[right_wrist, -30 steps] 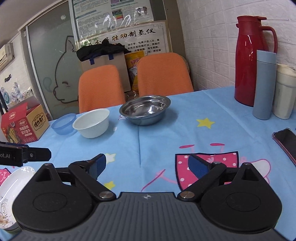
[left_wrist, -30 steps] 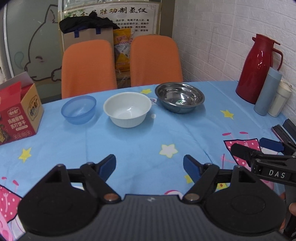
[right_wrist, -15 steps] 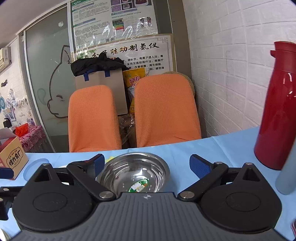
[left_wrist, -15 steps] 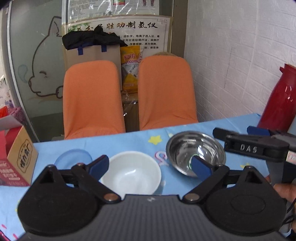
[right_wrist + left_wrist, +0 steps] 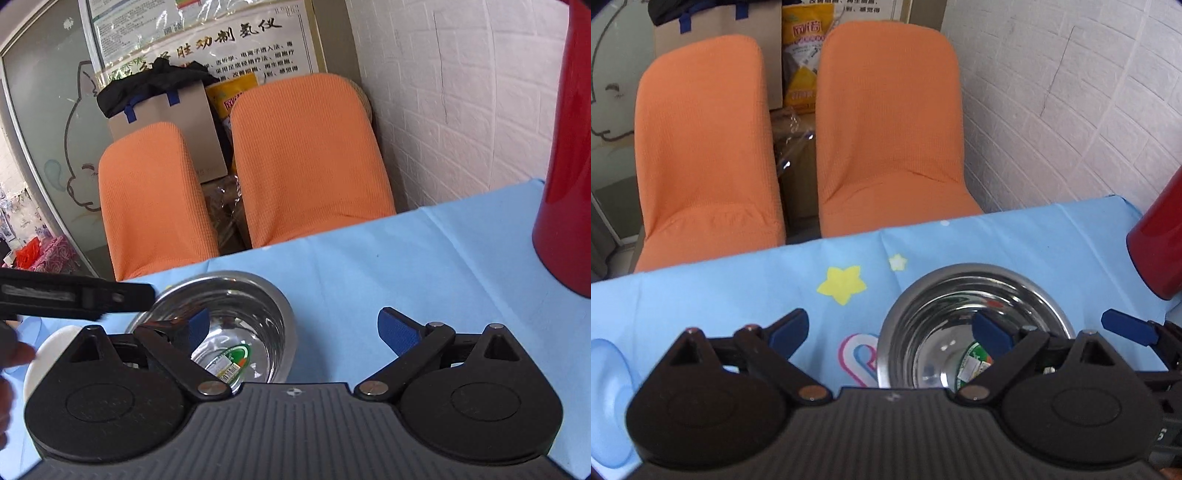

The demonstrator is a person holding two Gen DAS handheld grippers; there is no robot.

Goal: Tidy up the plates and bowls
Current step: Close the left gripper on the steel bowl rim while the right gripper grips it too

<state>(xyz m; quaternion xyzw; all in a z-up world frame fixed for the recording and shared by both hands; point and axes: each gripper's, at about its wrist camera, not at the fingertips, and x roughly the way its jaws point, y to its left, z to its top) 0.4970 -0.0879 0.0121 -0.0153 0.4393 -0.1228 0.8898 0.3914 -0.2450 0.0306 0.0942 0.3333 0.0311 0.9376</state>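
Observation:
A steel bowl (image 5: pixel 945 295) with a sticker inside sits on the blue tablecloth near the far edge. My left gripper (image 5: pixel 889 332) is open and straddles the bowl's left rim: its right finger hangs over the inside, its left finger outside. My right gripper (image 5: pixel 295 330) is open too and straddles the right rim of the steel bowl (image 5: pixel 236 295), left finger over the inside. Neither pad presses on the rim. A blue translucent bowl (image 5: pixel 607 387) shows at the left edge, and a white bowl (image 5: pixel 48 354) peeks out beside the left gripper's body (image 5: pixel 74 295).
A red thermos (image 5: pixel 569 184) stands close on the right of the bowl. Two orange chairs (image 5: pixel 886 122) sit just past the table's far edge (image 5: pixel 738 254), with a white brick wall (image 5: pixel 1071 110) to the right. A hand (image 5: pixel 11 358) shows at the left edge.
Both grippers have travelled forward over the table and closed in on the steel bowl from either side. The white and blue bowls have slid out to the left. The left jaws stand slightly wider.

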